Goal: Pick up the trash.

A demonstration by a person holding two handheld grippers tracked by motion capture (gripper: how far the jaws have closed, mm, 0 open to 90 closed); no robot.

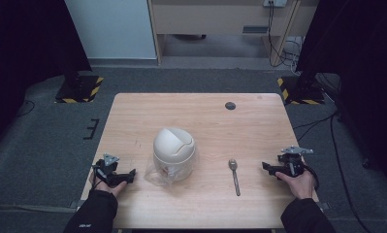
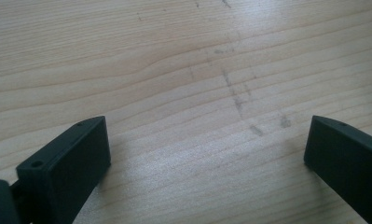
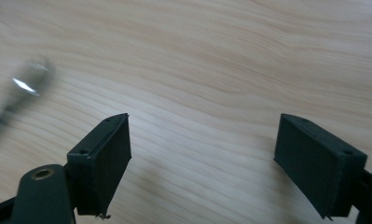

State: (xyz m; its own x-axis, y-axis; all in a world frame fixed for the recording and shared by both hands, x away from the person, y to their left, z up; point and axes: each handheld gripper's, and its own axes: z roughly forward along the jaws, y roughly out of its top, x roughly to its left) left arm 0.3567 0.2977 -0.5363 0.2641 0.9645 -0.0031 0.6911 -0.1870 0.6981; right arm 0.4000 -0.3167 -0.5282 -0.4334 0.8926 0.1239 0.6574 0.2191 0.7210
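While your left gripper [image 1: 129, 175] and right gripper [image 1: 267, 166] rested wide apart and empty-jawed, the bin [image 1: 174, 153] stood midway on the table [image 1: 205, 116] — the spoon [image 1: 234, 175] just beside it, within reach.

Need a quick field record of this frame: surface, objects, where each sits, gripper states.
surface: wooden table
bin: white domed bin with clear liner, centre-left, upright
spoon: spoon lying flat between bin and right gripper, bowl pointing away from the person
left gripper: left gripper open, empty, near front-left edge
right gripper: right gripper open, empty, near front-right edge
contact: neither gripper touches bin or spoon
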